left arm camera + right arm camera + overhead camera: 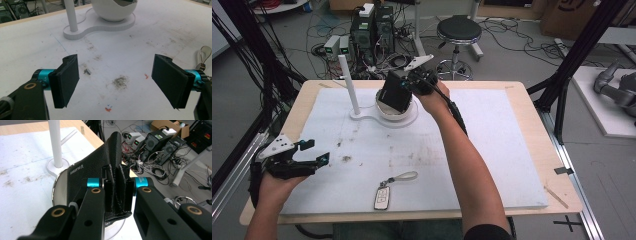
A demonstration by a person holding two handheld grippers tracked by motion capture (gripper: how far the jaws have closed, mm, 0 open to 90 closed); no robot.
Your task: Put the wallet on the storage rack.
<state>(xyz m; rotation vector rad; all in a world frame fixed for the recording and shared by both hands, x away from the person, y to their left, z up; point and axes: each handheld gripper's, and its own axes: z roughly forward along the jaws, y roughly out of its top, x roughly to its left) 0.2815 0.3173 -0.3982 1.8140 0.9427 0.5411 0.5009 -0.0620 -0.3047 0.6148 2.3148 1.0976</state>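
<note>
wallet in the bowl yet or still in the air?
In the air: the black wallet hangs tilted above the white bowl, pinched by the right gripper.

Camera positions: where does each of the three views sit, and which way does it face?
High view: above the table's near edge, looking forward and down on the white mat; both forearms enter from below.
Left gripper view: on the left gripper, facing across the mat; its open jaws show.
Right gripper view: on the right gripper, jaws shut on a black leather wallet above the white bowl.
Shared: all three show the white post stand.
</note>
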